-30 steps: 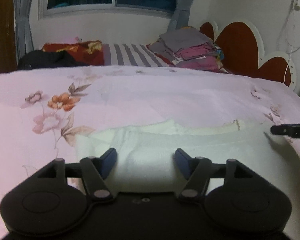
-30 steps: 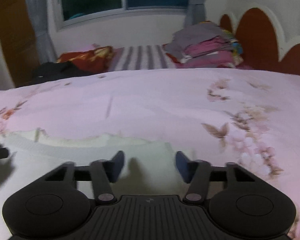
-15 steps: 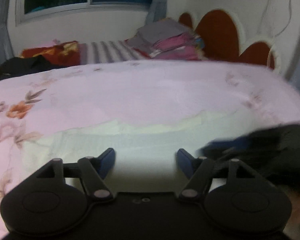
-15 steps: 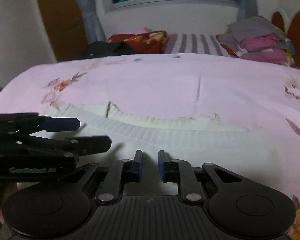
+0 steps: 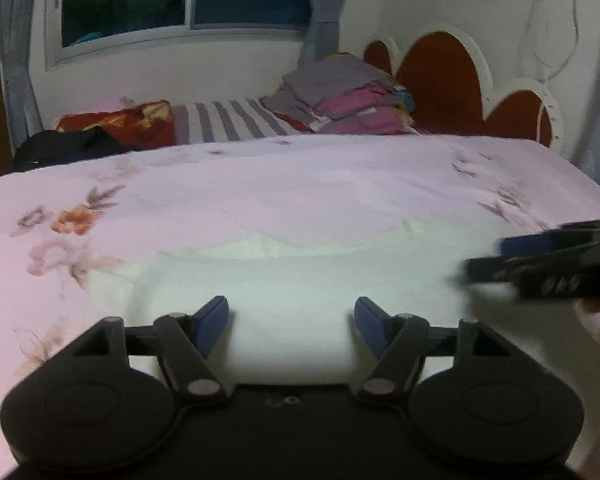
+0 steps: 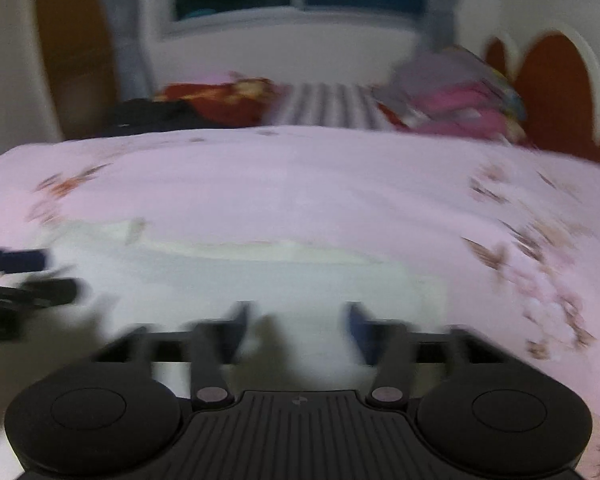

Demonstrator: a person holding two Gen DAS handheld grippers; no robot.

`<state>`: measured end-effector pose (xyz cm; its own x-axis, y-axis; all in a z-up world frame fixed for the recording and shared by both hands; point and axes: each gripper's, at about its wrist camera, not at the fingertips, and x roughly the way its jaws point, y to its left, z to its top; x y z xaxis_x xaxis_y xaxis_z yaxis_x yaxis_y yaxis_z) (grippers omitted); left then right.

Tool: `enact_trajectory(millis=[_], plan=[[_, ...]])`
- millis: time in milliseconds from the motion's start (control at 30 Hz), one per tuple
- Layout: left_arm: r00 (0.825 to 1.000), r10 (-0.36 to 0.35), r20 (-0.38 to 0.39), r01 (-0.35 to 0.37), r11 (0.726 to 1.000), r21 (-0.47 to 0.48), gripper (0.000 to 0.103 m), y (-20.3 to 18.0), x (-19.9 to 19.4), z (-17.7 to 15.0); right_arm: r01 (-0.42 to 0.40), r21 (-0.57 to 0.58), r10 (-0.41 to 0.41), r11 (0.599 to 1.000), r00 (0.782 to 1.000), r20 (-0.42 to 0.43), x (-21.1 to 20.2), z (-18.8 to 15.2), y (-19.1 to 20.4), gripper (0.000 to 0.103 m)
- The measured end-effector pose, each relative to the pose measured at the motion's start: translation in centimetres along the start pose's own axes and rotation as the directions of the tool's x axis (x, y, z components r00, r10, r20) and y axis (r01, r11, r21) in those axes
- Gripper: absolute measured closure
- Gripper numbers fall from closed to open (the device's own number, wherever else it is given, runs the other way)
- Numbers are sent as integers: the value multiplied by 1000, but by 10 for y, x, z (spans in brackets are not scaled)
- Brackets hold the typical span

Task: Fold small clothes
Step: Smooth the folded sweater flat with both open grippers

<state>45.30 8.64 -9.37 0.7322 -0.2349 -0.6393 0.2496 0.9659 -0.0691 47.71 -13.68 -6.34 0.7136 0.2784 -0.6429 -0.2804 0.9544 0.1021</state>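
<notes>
A cream-white knit garment [image 5: 300, 280] lies flat on the pink floral bedspread [image 5: 260, 192]; it also shows in the right wrist view [image 6: 260, 280]. My left gripper [image 5: 292, 320] is open and empty, low over the garment's near left part. My right gripper [image 6: 296, 320] is open and empty over the garment's near right part; that view is motion-blurred. The right gripper shows at the right edge of the left wrist view [image 5: 540, 268]. The left gripper shows at the left edge of the right wrist view [image 6: 20, 280].
A stack of folded grey and pink clothes [image 5: 340, 96] sits at the far right by the red headboard [image 5: 440, 72]. A striped cloth [image 5: 228, 120], a red pillow [image 5: 120, 124] and a dark garment [image 5: 68, 148] lie at the far side.
My right gripper has opened from nearly shut and swung to the right, away from the left gripper. The left gripper stays open and has turned slightly back to the left.
</notes>
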Motion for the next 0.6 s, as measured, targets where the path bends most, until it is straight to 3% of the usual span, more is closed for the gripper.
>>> enact_trajectory(millis=[67, 133, 267, 333, 467, 600], plan=[[1000, -25, -8, 25, 999, -33, 38, -8, -2, -7, -72, -27, 72, 997, 997, -7, -2, -7, 17, 46], [999, -36, -18, 36, 999, -38, 38, -15, -1, -13, -114, -47, 112, 992, 993, -48, 2, -11, 30, 69], [999, -14, -45, 13, 1000, -20, 40, -11, 4, -25, -137, -74, 131, 988, 988, -82, 10, -17, 37, 74], [999, 15, -42, -16, 1000, -22, 40, 1, -2, -28, -87, -63, 82, 994, 994, -79, 10, -19, 24, 74], [997, 76, -35, -77, 996, -49, 41, 33, -20, -37, 124, 69, -118, 990, 989, -85, -2, -24, -32, 74], [998, 67, -21, -68, 996, -63, 33, 26, -31, -35, 88, 91, -79, 992, 992, -100, -16, -22, -41, 74]])
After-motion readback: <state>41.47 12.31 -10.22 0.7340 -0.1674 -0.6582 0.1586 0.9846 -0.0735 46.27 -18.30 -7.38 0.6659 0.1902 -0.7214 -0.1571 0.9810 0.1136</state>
